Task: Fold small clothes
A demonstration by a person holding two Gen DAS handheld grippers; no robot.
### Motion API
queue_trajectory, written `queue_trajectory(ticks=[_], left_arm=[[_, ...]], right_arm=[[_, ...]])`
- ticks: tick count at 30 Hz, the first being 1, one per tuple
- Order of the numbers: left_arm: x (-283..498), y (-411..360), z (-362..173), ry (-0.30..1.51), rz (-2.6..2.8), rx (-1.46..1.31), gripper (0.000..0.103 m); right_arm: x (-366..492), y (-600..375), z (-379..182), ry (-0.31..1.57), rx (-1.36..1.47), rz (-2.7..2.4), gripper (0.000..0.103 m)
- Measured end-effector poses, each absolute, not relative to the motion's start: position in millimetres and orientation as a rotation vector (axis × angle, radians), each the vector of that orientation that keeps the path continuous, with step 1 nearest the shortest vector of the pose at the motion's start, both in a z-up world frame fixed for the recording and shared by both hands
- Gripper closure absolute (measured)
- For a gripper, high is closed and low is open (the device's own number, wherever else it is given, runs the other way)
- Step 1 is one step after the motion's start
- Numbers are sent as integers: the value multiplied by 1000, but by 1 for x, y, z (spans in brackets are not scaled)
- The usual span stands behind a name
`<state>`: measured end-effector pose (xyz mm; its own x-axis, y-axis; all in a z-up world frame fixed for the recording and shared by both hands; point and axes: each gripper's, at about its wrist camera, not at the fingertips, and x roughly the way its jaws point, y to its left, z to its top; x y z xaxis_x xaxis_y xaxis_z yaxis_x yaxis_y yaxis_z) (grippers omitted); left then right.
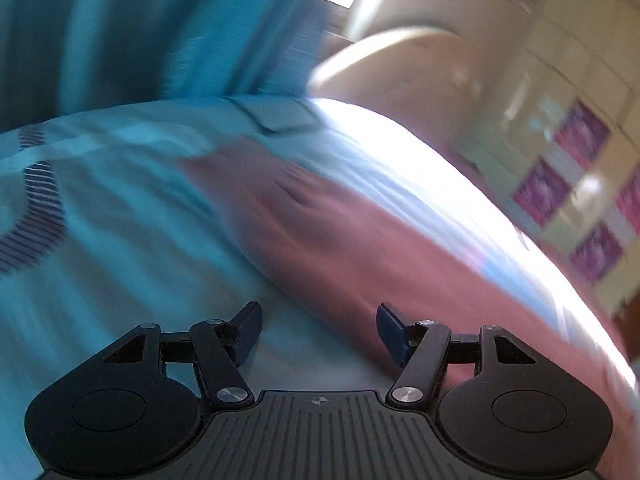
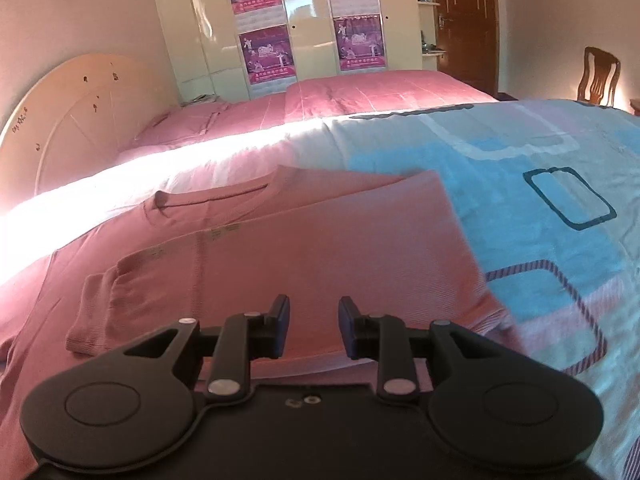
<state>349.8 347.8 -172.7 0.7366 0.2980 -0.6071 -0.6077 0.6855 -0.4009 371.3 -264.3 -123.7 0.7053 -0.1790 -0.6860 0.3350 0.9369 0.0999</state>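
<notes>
Left wrist view: heavy motion smear across nearly the whole frame; bedspread (image 1: 100,208) and pink shirt (image 1: 344,248) streak diagonally, edges lost. Only the left gripper (image 1: 319,334) at 6 o'clock is sharp. Blown-out white glare band runs from 12 toward 4 o'clock. Posters (image 1: 560,188) at 3 o'clock are blurred blocks.

Right wrist view: sharp, well lit. Hard sun stripe (image 2: 120,184) crosses the bed from 9 o'clock toward centre, overexposed. Wardrobe doors (image 2: 200,20) at 12 show glossy reflections. Shirt (image 2: 300,248) folds cast soft shadows. Right gripper (image 2: 314,328) dark, crisp. Fisheye bends straight lines; corners vignette black.
</notes>
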Motion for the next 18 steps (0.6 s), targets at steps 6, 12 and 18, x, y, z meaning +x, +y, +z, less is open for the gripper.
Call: queue_trajectory(ticks=[6, 12, 18], left_arm=[[372, 416, -188, 482, 548, -743, 50], [390, 446, -197, 452, 529, -783, 69], [424, 424, -187, 504, 413, -594, 95]], right_arm=[[384, -237, -123, 738, 266, -326, 76], [389, -230, -126, 751, 264, -373, 76], [386, -240, -132, 768, 281, -428, 77]])
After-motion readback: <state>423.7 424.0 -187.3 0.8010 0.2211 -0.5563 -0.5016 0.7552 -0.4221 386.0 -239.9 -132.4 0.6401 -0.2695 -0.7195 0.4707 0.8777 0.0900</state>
